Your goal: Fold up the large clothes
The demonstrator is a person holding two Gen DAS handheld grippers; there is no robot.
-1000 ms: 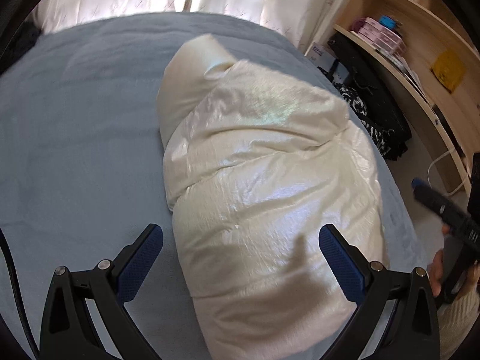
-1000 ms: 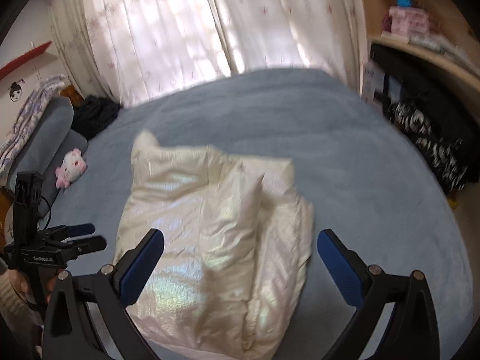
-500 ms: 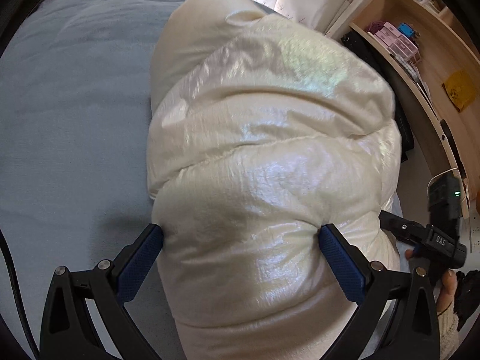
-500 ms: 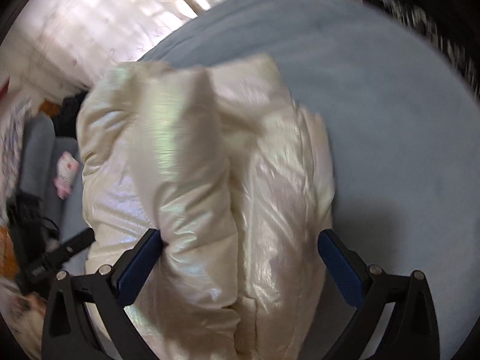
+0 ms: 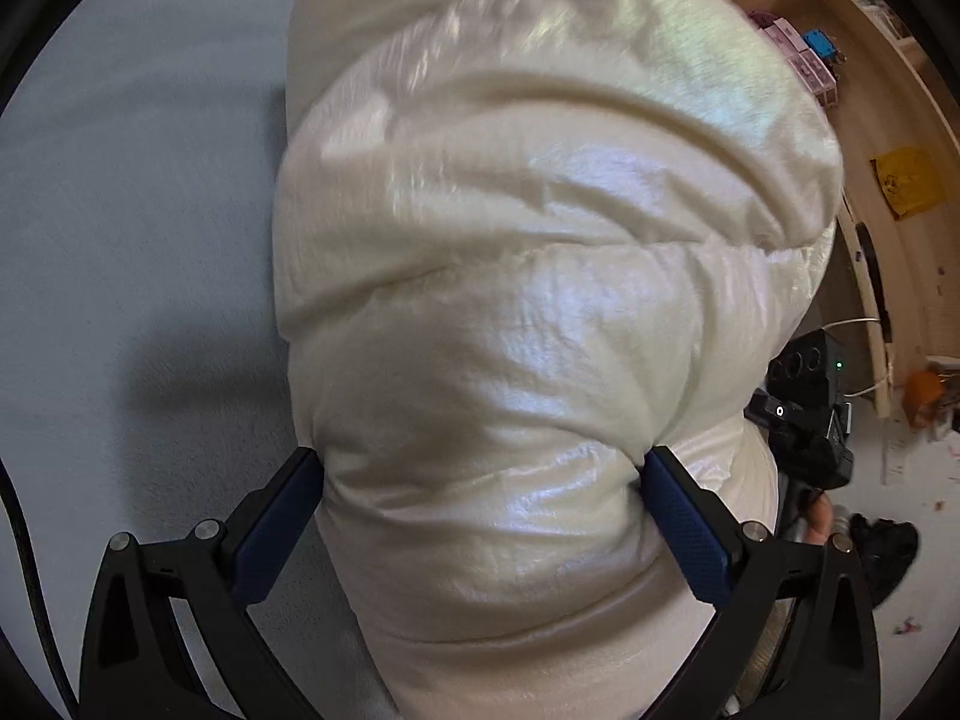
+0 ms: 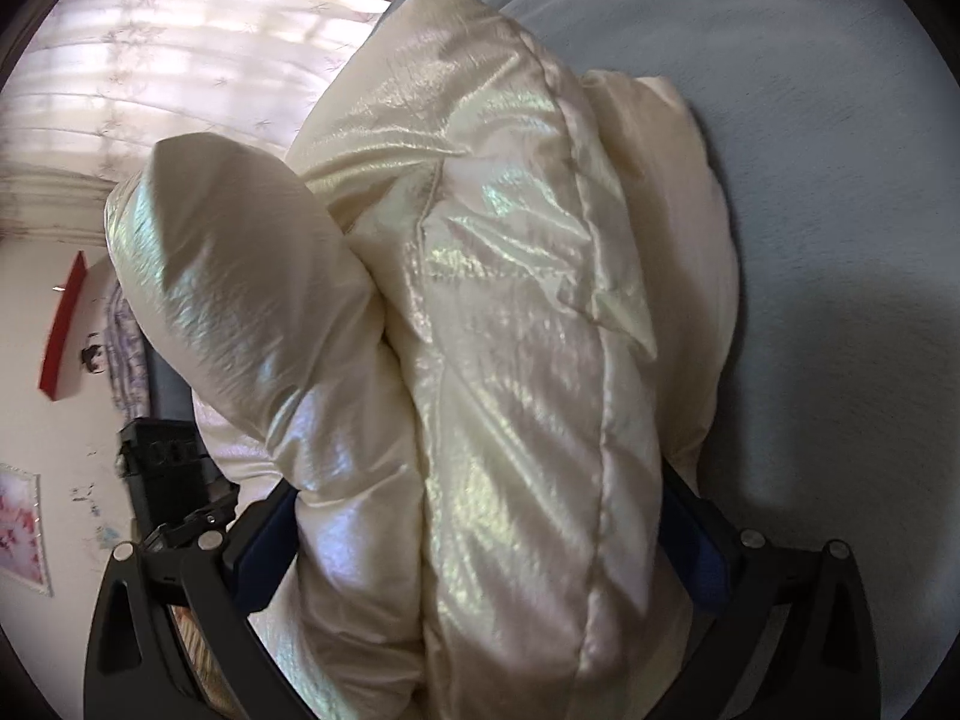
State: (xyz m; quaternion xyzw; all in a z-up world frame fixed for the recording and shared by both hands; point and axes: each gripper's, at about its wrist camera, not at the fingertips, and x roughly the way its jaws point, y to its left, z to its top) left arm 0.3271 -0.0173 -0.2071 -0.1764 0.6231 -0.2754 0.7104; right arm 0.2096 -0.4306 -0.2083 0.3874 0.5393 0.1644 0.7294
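A folded, shiny cream puffer jacket [image 5: 540, 300] lies on a grey-blue bed [image 5: 120, 210]. It fills most of both views; in the right wrist view the jacket [image 6: 510, 330] shows its seams and a bulging sleeve. My left gripper [image 5: 480, 480] is wide open, its blue pads [image 5: 684, 528] pressed against both sides of the near end of the bundle. My right gripper [image 6: 480, 516] is also wide open, straddling the other end, with its pads [image 6: 264, 546] touching the fabric. The jacket bulges between both pairs of fingers.
The bed [image 6: 840, 240] spreads to the right in the right wrist view. Wooden shelves [image 5: 888, 138] with boxes stand at the right of the left wrist view. Sheer curtains [image 6: 180, 60] hang behind. The other handheld gripper [image 5: 804, 420] shows beside the jacket.
Both grippers have moved in from the bed's edge onto the folded jacket, which now sits between their open fingers. The right view has tilted sharply.
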